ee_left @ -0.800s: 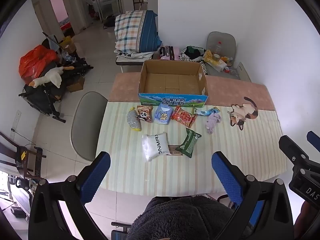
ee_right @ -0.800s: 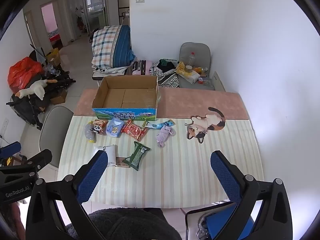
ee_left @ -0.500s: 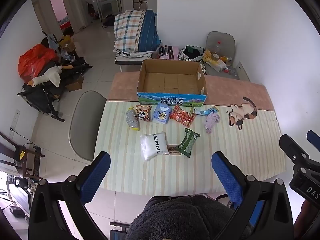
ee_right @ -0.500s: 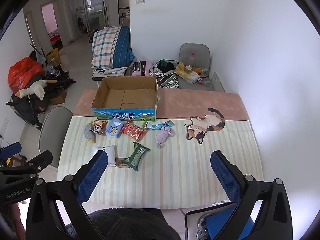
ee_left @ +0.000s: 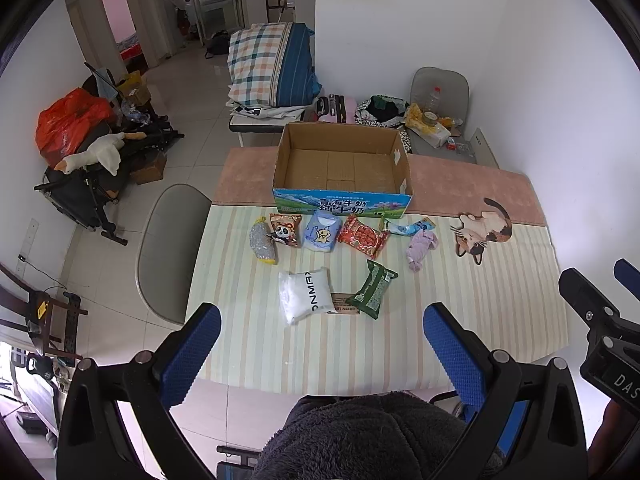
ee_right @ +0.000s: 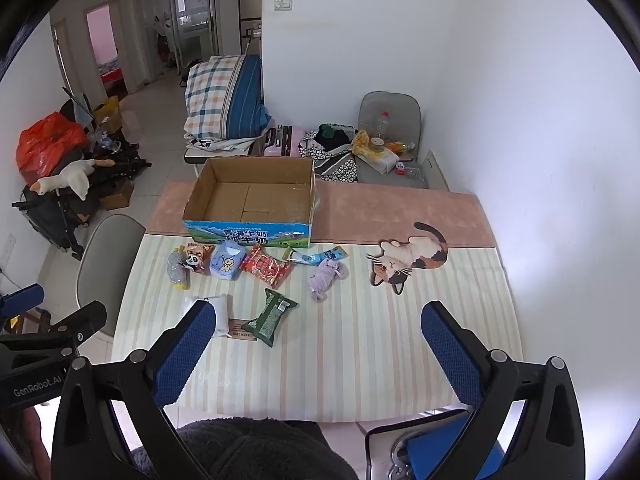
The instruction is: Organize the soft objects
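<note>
**Both grippers up, nothing held, all items on table**

Left gripper [ee_left: 322, 344]: jaws spread wide, holding nothing, hovering over near edge of table [ee_left: 500, 312]. Right gripper [ee_right: 316, 346]: same, jaws wide apart, nothing between them, well clear of the items.

Cardboard box [ee_left: 343, 168] at far side, open top, nothing visible inside, sitting on the pink strip of the cloth.

Row just in front of box, left to right in left wrist view:
- silver-and-yellow pack [ee_left: 262, 242]
- panda snack bag [ee_left: 285, 229], touching the silver pack
- blue tissue pack [ee_left: 321, 231]
- red snack bag [ee_left: 363, 236]
- light-blue tube pack [ee_left: 408, 227]
- purple soft toy [ee_left: 421, 246], just below the tube

Nearer row:
- white pouch [ee_left: 306, 294]
- brown card [ee_left: 345, 304], partly under white pouch and green bag
- green snack bag [ee_left: 372, 289], tilted

Cat print [ee_left: 482, 230] on cloth at right, apart from the items.

Off table: grey chair [ee_left: 170, 252] at left side, plaid bedding [ee_left: 268, 66] behind box, orange bag [ee_left: 68, 124] and goose plush [ee_left: 94, 156] on floor clutter far left.
</note>
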Demonstrator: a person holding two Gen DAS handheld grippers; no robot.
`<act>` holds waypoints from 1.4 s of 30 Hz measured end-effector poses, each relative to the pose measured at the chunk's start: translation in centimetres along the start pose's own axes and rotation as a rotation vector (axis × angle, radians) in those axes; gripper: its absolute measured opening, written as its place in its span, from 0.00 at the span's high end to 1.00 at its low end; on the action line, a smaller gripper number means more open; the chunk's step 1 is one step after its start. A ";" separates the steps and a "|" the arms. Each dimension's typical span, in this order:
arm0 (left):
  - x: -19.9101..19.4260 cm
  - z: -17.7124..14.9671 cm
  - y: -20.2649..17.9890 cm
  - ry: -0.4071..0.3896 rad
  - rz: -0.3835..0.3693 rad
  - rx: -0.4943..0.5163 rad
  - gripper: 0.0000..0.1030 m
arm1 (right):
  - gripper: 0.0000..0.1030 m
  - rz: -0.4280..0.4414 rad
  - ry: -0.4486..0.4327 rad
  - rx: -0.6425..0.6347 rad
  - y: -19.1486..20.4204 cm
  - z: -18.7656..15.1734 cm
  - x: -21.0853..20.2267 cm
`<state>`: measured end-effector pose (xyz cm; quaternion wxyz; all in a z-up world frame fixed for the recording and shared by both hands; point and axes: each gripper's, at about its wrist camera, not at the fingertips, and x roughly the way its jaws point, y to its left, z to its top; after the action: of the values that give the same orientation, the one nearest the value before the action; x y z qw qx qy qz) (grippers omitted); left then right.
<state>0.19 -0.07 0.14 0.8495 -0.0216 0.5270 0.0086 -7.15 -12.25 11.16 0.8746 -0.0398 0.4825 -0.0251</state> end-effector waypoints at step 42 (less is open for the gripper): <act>-1.8 0.0 -0.9 -0.036 -0.004 -0.003 0.00 | 0.00 0.007 -0.029 0.000 -1.0 -0.1 -1.4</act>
<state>-0.57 -1.00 1.80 0.8589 -0.0239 0.5115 0.0082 -7.99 -13.14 12.36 0.8815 -0.0386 0.4701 -0.0215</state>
